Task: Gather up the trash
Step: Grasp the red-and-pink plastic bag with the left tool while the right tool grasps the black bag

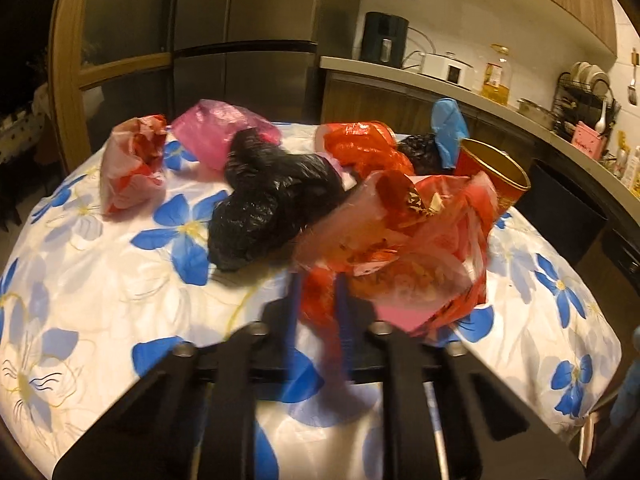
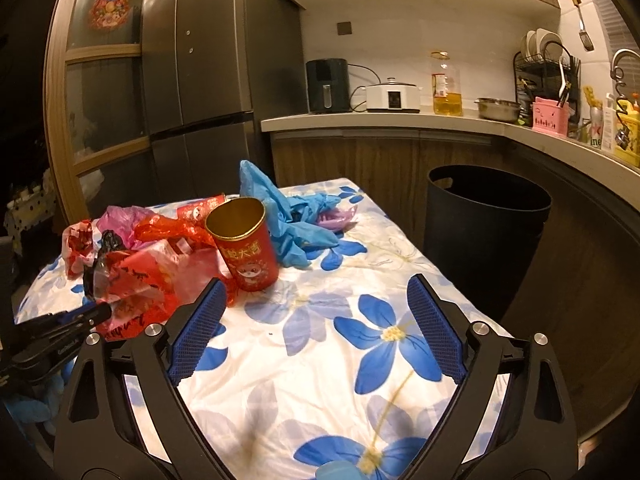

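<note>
Crumpled plastic bags lie on a table with a blue-flowered cloth [image 1: 120,280]. My left gripper [image 1: 318,292] is shut on a red-and-pink printed bag [image 1: 400,248], its blue pads pinching the bag's lower edge. Behind it lie a black bag [image 1: 264,208], a pink bag [image 1: 216,128], another red-and-white bag [image 1: 132,164] and an orange-red bag [image 1: 360,144]. In the right wrist view my right gripper [image 2: 316,320] stands open above the cloth, nothing between its fingers. A red paper cup [image 2: 246,248] stands upright ahead of it, with a blue bag [image 2: 280,220] behind. The left gripper [image 2: 100,312] shows at the left, holding the red bag [image 2: 136,288].
A black trash bin [image 2: 484,236] stands on the floor right of the table. A kitchen counter [image 2: 400,122] with appliances, an oil bottle and a dish rack runs behind. A dark fridge [image 2: 208,80] stands at the back left.
</note>
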The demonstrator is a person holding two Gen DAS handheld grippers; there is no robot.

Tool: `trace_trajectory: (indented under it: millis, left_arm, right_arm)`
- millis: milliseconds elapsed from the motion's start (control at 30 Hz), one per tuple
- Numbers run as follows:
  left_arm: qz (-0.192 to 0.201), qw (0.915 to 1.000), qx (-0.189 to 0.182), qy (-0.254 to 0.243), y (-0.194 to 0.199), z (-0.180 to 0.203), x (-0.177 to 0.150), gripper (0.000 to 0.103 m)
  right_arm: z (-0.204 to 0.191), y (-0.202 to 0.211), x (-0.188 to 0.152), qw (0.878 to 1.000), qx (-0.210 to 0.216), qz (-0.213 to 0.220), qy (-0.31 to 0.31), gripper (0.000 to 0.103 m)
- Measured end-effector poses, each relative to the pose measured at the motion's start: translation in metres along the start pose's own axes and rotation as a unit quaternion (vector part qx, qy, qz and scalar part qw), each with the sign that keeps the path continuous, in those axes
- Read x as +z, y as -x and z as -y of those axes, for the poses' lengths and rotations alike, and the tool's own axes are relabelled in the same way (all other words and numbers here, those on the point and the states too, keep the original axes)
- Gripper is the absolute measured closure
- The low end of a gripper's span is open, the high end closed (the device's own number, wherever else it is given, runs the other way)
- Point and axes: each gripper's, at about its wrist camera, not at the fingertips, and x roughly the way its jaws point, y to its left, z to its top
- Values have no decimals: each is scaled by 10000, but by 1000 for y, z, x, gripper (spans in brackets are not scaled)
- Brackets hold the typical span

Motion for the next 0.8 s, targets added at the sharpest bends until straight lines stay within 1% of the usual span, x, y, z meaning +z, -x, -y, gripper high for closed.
trace_trajectory:
  millis: [100,233,300,400,500,567,667,800]
  left_arm:
    - [32,9999,-125,-63,3,4,-1,103]
    - [188,9996,-220,-44,12,10,-5,103]
    - [273,9991,-312,-15,22,11,-7,103]
    - [350,9988,-348,35,37,8,-11,103]
    - [460,9985,-248,164,51,-3,-13,103]
    - [531,9979,-131,345,60,-18,-14,103]
    - [674,9959,54,605,75,-38,-11,103]
    - [912,9925,197,795,92,-54,-8,103]
  right_arm:
    - [-3,-7,0,10000,50,-64,21,18]
    - [-8,-11,-1,9998,159,-127,92,19]
    - [-11,-13,-1,9996,210,-139,128,19]
    - [-13,-14,-1,9993,315,-109,150,20]
    - [-17,-15,1,9986,502,-92,144,21]
    - [-21,-16,1,9980,606,-88,179,22]
    - [-34,-22,-1,9962,801,-148,317,28]
    - [-59,-38,-4,9917,1144,-267,527,40]
